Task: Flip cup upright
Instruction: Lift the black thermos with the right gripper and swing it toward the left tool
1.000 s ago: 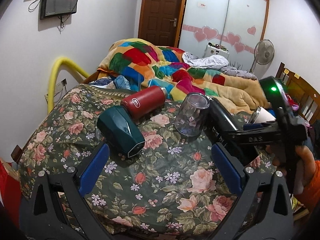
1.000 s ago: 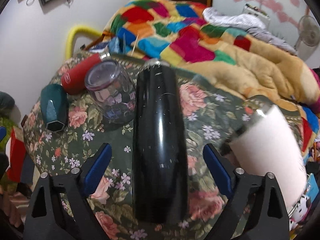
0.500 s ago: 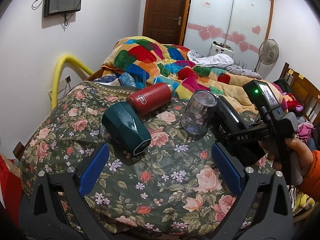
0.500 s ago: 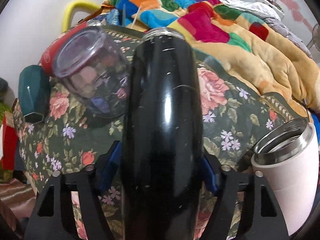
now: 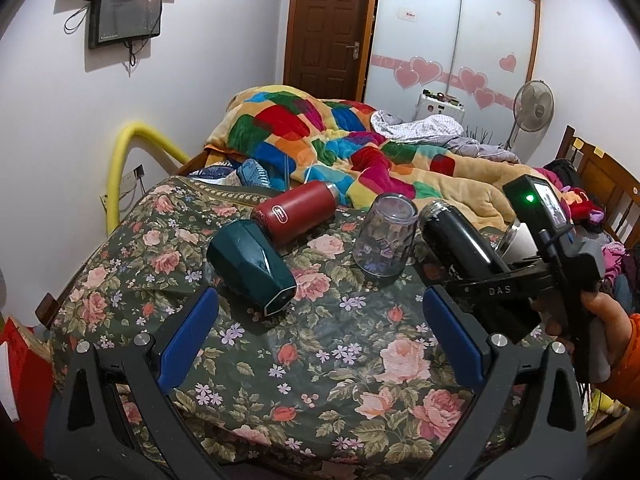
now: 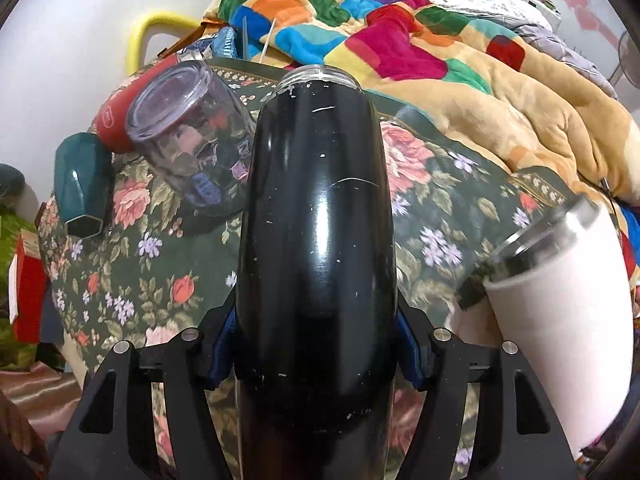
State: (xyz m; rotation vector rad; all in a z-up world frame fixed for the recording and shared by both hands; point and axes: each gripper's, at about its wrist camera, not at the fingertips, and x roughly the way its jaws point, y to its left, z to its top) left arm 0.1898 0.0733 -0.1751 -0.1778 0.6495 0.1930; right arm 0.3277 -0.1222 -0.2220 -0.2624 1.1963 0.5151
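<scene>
My right gripper (image 6: pixel 316 344) is shut on a black bottle-shaped cup (image 6: pixel 316 216), lying lengthwise between the blue pads, mouth pointing away. In the left wrist view the same black cup (image 5: pixel 456 240) is held tilted above the floral cloth by the right gripper (image 5: pixel 500 292). My left gripper (image 5: pixel 320 340) is open and empty, low over the cloth's near side. A clear glass (image 5: pixel 384 236) stands upside down beside the black cup. A red bottle (image 5: pixel 296 212) and a dark green cup (image 5: pixel 252 268) lie on their sides to the left.
A white tumbler (image 6: pixel 560 320) stands upright to the right of the black cup. The floral cloth (image 5: pixel 320 360) covers the table. A bed with a patchwork blanket (image 5: pixel 360 152) lies behind. A yellow pipe (image 5: pixel 120 160) runs along the left wall.
My right gripper has closed on the black cup and tilted its far end up off the cloth. My left gripper has pulled back a little and stays open.
</scene>
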